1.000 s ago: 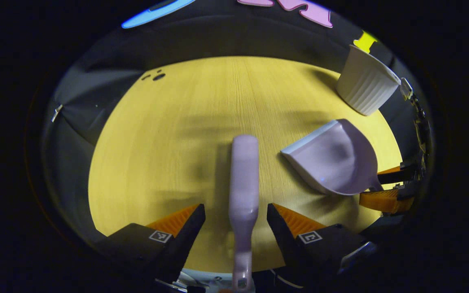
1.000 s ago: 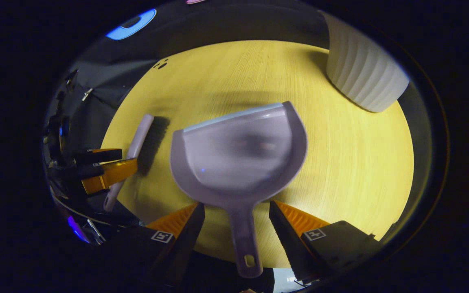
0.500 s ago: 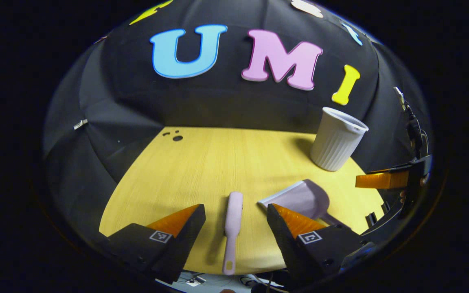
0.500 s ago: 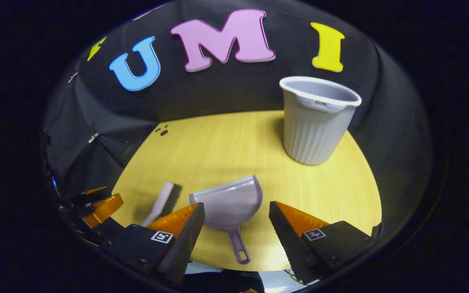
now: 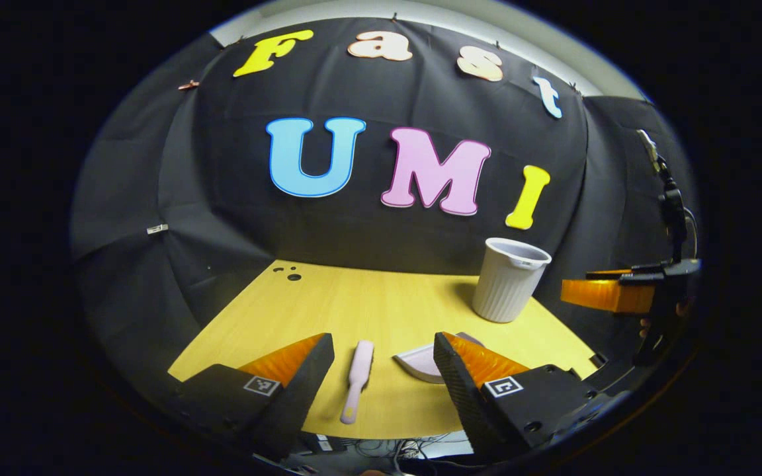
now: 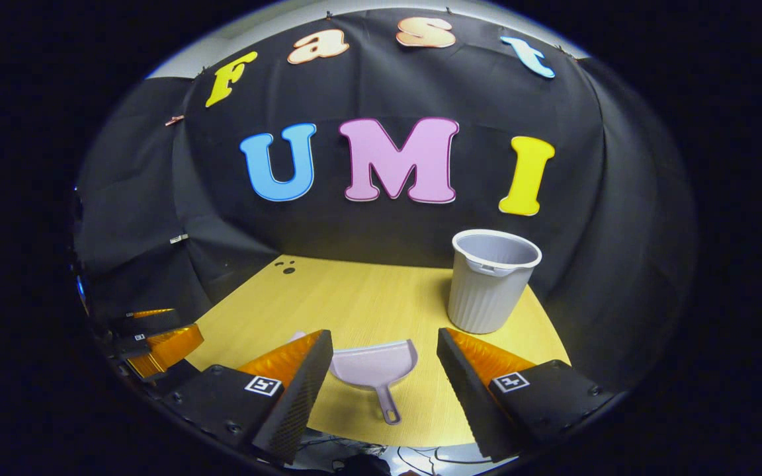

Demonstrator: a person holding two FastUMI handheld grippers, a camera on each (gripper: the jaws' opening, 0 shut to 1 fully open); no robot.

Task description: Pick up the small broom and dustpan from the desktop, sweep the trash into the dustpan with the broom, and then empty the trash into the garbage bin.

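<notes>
Left gripper (image 5: 381, 370) fingers spread, holding nothing; pale pink broom (image 5: 357, 379) lies flat on the yellow desktop (image 5: 354, 304) between them. Right gripper (image 6: 384, 367) likewise apart and empty above the pink dustpan (image 6: 373, 365) (handle toward camera). White ribbed garbage bin (image 6: 491, 289) stands upright beyond; both grippers hover off the near edge.

1 broom (image 5: 357, 378), 1 dustpan (image 6: 374, 364), 1 garbage bin (image 6: 491, 288), 1 table (image 6: 368, 297), 2 grippers
</notes>
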